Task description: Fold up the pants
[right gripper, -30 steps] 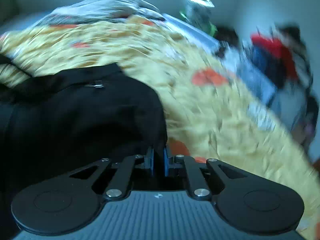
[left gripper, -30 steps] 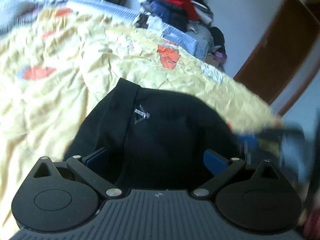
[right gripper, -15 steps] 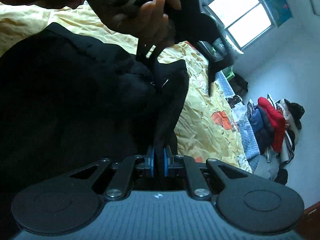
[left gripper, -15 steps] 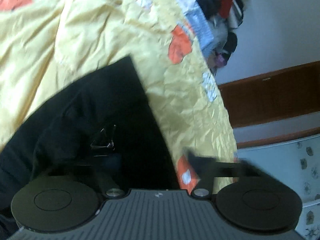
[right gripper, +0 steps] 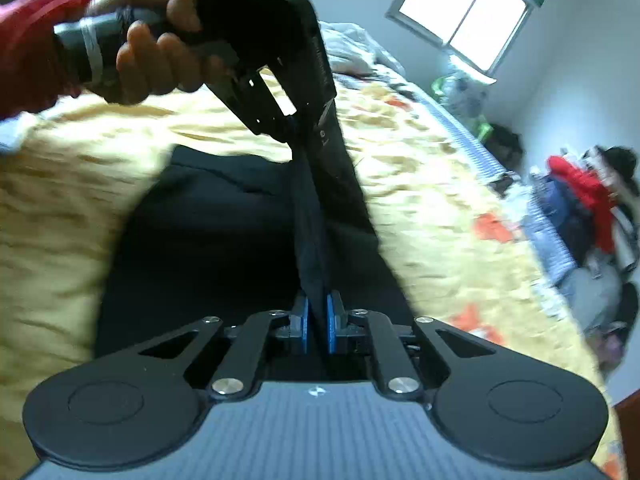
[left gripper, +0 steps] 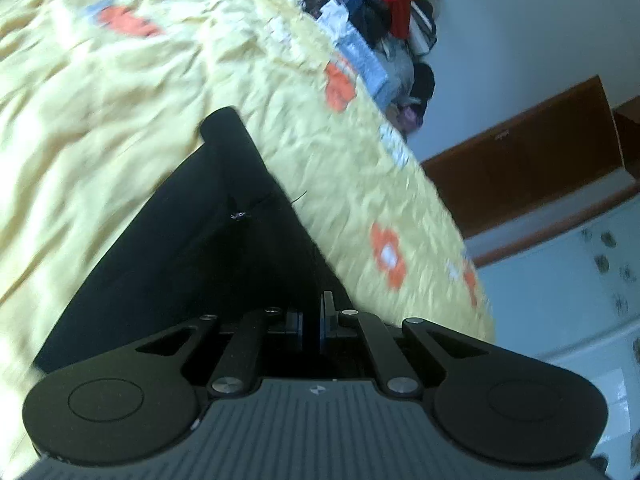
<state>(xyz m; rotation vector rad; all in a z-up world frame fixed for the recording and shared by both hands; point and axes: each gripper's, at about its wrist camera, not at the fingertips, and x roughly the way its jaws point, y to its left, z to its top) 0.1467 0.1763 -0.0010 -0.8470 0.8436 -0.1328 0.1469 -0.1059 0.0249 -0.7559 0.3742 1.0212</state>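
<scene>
Both the left gripper and the right gripper are clenched on the black pants, stretched above the yellow bedspread.

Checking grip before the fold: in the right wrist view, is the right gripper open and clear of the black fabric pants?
No, the right gripper is shut on a taut edge of the black fabric pants.

left gripper pinched tight on the pants, tilted. right gripper likewise clamped on the same cloth. left hand wrapped round its handle, raised above.
</scene>
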